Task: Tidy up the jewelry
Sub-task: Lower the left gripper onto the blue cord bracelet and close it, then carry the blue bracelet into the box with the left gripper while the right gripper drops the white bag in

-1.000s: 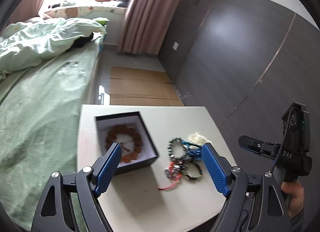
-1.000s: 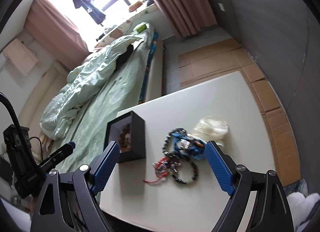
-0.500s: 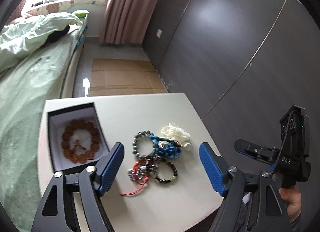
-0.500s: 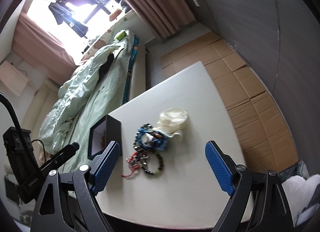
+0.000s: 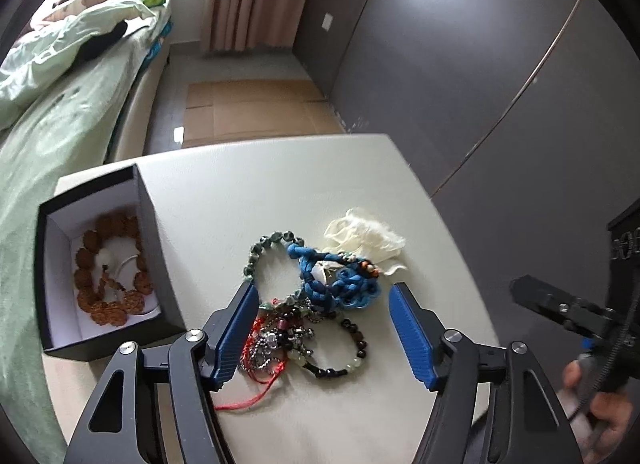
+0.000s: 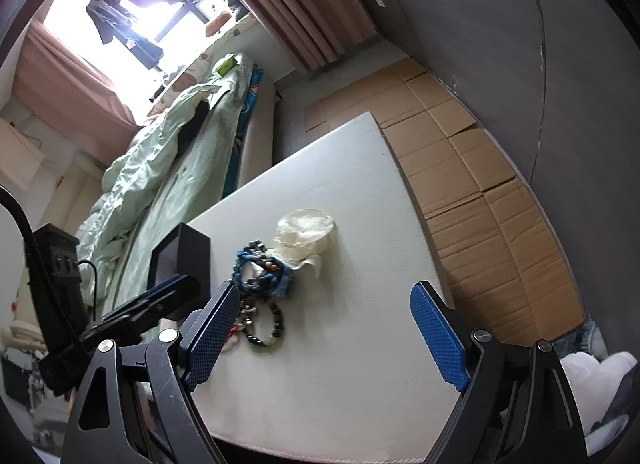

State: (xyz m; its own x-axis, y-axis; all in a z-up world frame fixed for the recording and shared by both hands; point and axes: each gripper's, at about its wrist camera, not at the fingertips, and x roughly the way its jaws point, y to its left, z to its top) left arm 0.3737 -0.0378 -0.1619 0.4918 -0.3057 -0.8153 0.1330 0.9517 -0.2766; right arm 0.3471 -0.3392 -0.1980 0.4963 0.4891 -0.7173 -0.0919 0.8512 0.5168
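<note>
A tangled pile of bracelets [image 5: 308, 304] lies on the white table [image 5: 280, 183]: a green bead bracelet [image 5: 260, 252], a blue braided cord [image 5: 340, 284], a black bead bracelet [image 5: 352, 352] and red string [image 5: 256, 396]. A white pouch [image 5: 364, 236] lies behind them. A black open box [image 5: 100, 264] on the left holds a brown bead bracelet [image 5: 108, 268]. My left gripper [image 5: 324, 328] is open, low over the pile. My right gripper [image 6: 324, 336] is open over the table's bare right side, with the pile [image 6: 260, 284] and the box [image 6: 184, 260] to its left.
A bed with a green quilt [image 5: 60, 103] runs along the table's left side. Flattened cardboard [image 6: 480, 191] covers the floor beyond and right of the table. A dark wardrobe wall [image 5: 480, 63] stands on the right. The right gripper's handle [image 5: 580, 312] shows in the left wrist view.
My left gripper has swung right from the box and come down over the bracelet pile. My right gripper has shifted right, so the pile now sits at its left finger.
</note>
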